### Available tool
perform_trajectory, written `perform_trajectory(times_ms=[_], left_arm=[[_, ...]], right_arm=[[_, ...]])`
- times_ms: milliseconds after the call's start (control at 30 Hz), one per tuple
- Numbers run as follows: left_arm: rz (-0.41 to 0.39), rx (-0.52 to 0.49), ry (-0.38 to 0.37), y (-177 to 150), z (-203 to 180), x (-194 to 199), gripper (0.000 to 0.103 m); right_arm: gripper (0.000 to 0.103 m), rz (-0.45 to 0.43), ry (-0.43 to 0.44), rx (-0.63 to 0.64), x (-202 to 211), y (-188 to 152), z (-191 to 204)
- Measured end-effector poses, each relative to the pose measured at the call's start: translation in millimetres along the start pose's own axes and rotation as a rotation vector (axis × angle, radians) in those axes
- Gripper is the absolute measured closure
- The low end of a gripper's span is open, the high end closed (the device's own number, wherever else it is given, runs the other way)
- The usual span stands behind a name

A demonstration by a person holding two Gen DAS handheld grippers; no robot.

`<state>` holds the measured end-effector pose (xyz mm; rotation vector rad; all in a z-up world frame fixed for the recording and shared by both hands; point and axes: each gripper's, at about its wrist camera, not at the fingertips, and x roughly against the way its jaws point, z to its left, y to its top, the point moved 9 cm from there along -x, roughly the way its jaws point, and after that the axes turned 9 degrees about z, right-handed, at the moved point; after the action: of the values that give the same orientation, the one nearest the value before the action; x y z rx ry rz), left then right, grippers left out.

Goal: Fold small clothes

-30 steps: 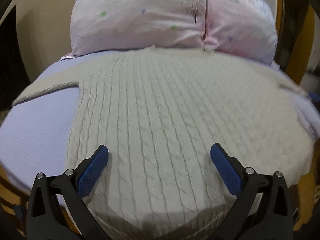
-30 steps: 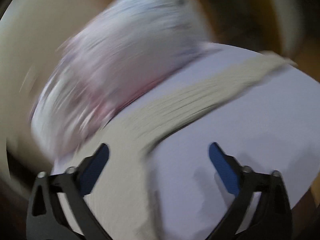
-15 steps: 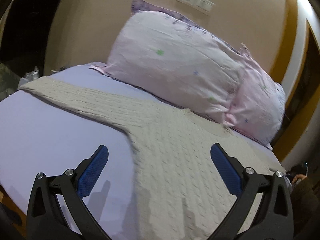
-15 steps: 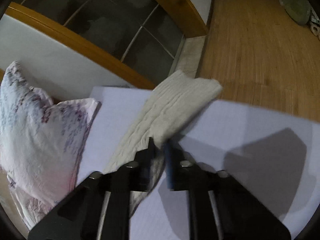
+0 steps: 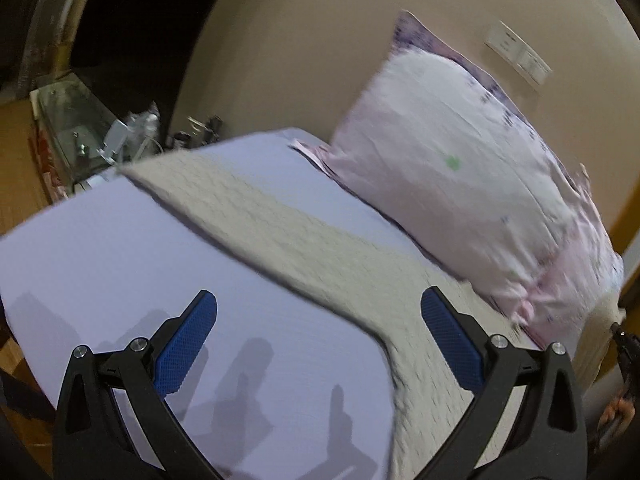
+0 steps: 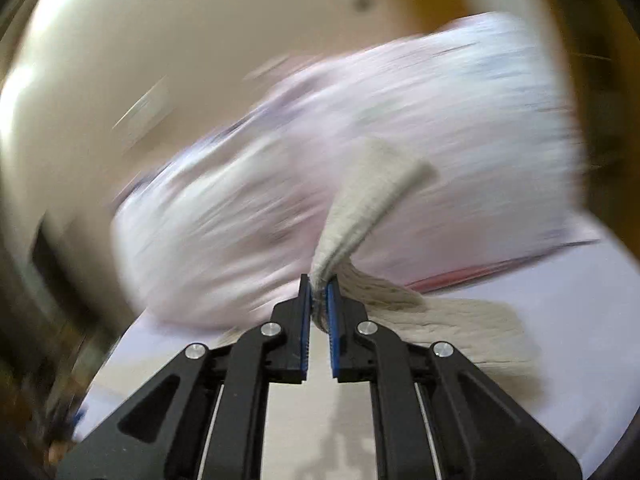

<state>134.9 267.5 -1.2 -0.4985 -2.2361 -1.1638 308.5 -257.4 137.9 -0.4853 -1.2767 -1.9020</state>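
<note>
**Right gripper lifts a sleeve end; left gripper hangs open over the sheet**

The right gripper (image 6: pixel 319 284) has its blue pads pressed together on the cuff end of the cream cable-knit sweater (image 5: pixel 296 240). The pinched sleeve (image 6: pixel 368 200) stands up past the fingertips, clear of the bed, while the fabric behind it trails down to the right onto the sheet. This view is heavily blurred.

The left gripper (image 5: pixel 318 340) has its jaws spread wide and holds nothing. Bare lavender sheet (image 5: pixel 100 264) lies under its left finger; the sweater's body runs under its right finger. The other sleeve (image 5: pixel 208 188) lies flat, stretching diagonally away to the far left edge of the bed, where its end reaches the mattress corner.

Open sheet spans the near left side up to the bed's edge. Just beyond the sweater, a pale pink pillow (image 5: pixel 460 168) leans against the beige wall (image 5: pixel 304 48), touching or nearly touching the knit's upper edge. A wall switch plate (image 5: pixel 518 58) sits above it. A cluttered bedside table (image 5: pixel 120 136) stands beyond the far left corner.
</note>
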Motion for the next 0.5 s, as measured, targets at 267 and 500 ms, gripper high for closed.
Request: perform_trajectory(times_ms=[267,500], left_arm=[[0.075,0.184,0.009,41,51,-48,0.015],[0.097,0.372,-0.009,60,96,-75,0.03]], right_arm=[[0.028,0.28,0.253,0.155,-74,-94,123],[0.022,0.192,0.112,0.035,-29,-83,27]])
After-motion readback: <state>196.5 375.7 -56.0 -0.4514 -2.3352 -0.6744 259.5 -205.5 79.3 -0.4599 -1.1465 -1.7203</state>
